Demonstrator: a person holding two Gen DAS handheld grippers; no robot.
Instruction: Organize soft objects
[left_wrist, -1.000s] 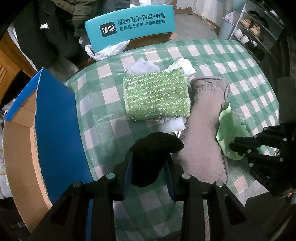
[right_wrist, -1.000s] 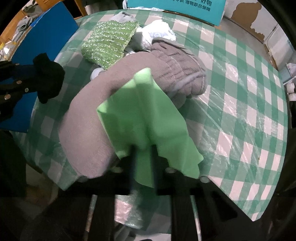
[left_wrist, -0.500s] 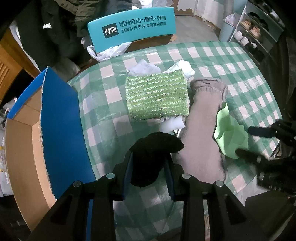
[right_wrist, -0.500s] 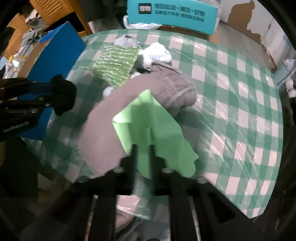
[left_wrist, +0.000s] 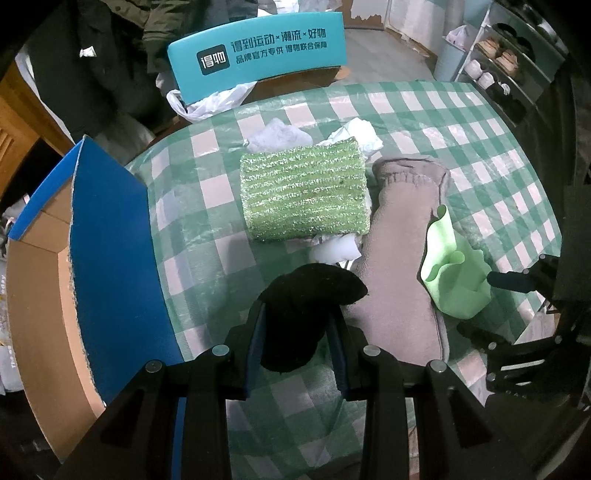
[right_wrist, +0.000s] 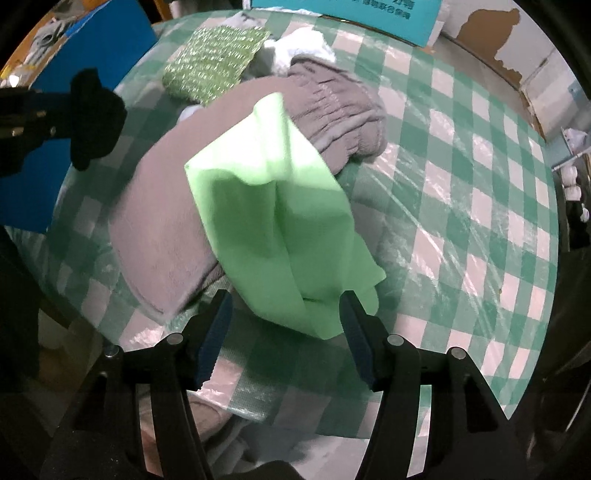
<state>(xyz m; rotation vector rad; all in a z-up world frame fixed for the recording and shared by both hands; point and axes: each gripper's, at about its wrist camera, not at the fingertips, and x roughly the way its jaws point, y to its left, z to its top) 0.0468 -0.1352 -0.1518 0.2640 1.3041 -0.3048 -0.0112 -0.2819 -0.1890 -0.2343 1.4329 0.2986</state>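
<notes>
- Closest in the left wrist view, the left tongs (left_wrist: 297, 328) are clamped on a black cloth (left_wrist: 306, 314), which bulges up from between the blue pads and hangs above the table (left_wrist: 461, 155).
- Nearest in the right wrist view, the right tongs (right_wrist: 286, 317) have their jaws opening; the lower edge of a light green cloth (right_wrist: 280, 229) lies between the two fingers, and the pads do not press on it.
- That green cloth is crumpled, partly on the checked tablecloth and partly on a grey fleece piece (left_wrist: 399, 258) that stretches away from the near edge of the table.
- To the left, just beside the table edge, stands an open cardboard box (left_wrist: 40, 295) with a blue flap (left_wrist: 114, 266).
- Further in, a green sparkly sponge cloth (left_wrist: 304, 194) lies flat near the middle of the table, just beside the far end of the grey fleece.
- White crumpled pieces (left_wrist: 354, 136) peek out from under and behind the sponge cloth.
- Beyond the table, a teal sign with white lettering (left_wrist: 258, 51) stands upright, with a white plastic bag (left_wrist: 207, 103) below it.
- At the far right, shelves (left_wrist: 502, 62) hold shoes.
</notes>
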